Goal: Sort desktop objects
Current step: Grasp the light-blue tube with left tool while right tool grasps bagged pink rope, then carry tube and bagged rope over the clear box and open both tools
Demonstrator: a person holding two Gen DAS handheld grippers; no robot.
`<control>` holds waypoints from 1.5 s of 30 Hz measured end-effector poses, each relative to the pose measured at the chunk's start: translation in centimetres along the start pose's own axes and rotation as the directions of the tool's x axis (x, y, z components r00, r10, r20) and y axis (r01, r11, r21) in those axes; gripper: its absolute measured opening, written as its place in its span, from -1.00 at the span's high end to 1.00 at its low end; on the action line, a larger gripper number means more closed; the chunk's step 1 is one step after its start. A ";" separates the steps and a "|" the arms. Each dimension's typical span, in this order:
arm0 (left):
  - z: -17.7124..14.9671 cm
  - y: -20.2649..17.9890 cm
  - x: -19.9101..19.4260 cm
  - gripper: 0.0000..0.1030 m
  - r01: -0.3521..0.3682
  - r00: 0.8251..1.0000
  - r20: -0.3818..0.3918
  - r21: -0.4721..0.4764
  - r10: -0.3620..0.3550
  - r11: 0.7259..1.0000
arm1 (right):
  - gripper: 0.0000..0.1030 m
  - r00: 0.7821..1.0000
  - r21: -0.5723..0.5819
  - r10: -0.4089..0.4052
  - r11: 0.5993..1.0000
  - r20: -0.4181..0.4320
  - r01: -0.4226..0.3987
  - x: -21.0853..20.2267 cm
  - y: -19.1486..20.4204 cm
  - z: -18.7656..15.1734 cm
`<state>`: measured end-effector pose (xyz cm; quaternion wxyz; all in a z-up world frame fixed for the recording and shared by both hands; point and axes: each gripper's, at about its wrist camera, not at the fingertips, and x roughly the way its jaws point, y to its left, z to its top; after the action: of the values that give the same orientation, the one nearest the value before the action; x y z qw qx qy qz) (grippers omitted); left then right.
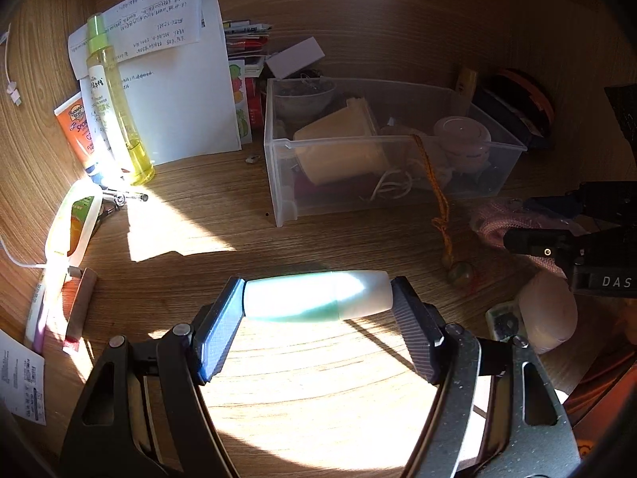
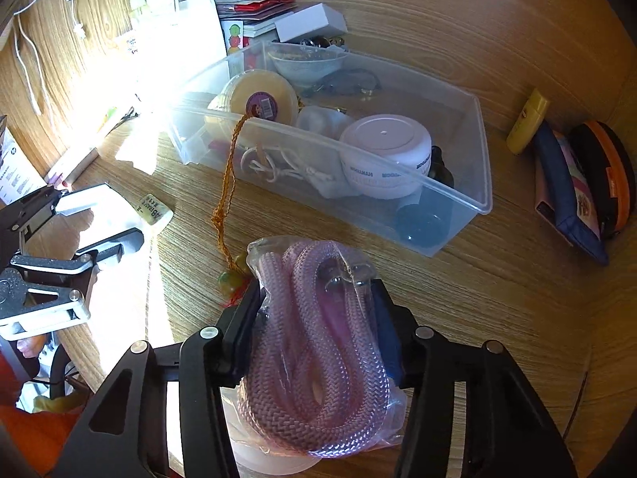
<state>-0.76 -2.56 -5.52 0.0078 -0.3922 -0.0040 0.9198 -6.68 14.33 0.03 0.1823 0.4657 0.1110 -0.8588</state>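
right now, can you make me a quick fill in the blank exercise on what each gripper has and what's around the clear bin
1. The left gripper has its fingers on the two ends of a white and ____ bottle.
2. The right gripper is shut on a bagged coil of ____ rope.
3. An orange cord hangs over the front wall of the clear plastic ____.
4. The white round jar sits ____ that bin.

Missing words: green; pink; bin; inside

One clear bin (image 2: 458, 151), one pink rope bundle (image 2: 318, 338), one green-white tube (image 1: 318, 296) — two tools.
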 end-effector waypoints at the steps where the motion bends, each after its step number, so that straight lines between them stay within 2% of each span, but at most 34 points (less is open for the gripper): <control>1: 0.2 0.0 -0.3 -0.42 -0.001 1.000 0.011 -0.003 0.001 1.000 | 0.07 1.000 0.003 -0.001 1.000 0.008 0.001 -0.8 0.4 -0.3; 14: 4.8 -0.4 -2.6 -0.42 0.016 0.992 0.122 0.004 -0.016 1.000 | 0.07 0.986 0.047 -0.030 0.999 0.165 0.022 -5.8 -0.5 1.7; 20: 7.2 -0.5 -3.1 -0.42 0.016 0.986 0.165 0.004 -0.016 1.000 | 0.07 0.975 0.084 -0.040 0.996 0.220 0.022 -6.5 -1.8 3.3; 34: 12.3 0.4 -0.4 -0.42 0.009 0.984 0.178 -0.011 -0.007 1.000 | 0.07 0.974 0.107 -0.033 0.994 0.225 0.009 -2.5 -3.0 7.9; 45: 15.2 0.8 4.8 -0.42 0.044 0.995 0.094 -0.042 -0.040 0.998 | 0.07 0.980 0.121 -0.018 0.993 0.200 -0.006 1.6 -3.8 11.3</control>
<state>-15.03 -3.26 1.56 0.0181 -0.3487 -0.0329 0.9365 -17.59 13.36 4.91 0.1616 0.3863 0.0413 -0.9072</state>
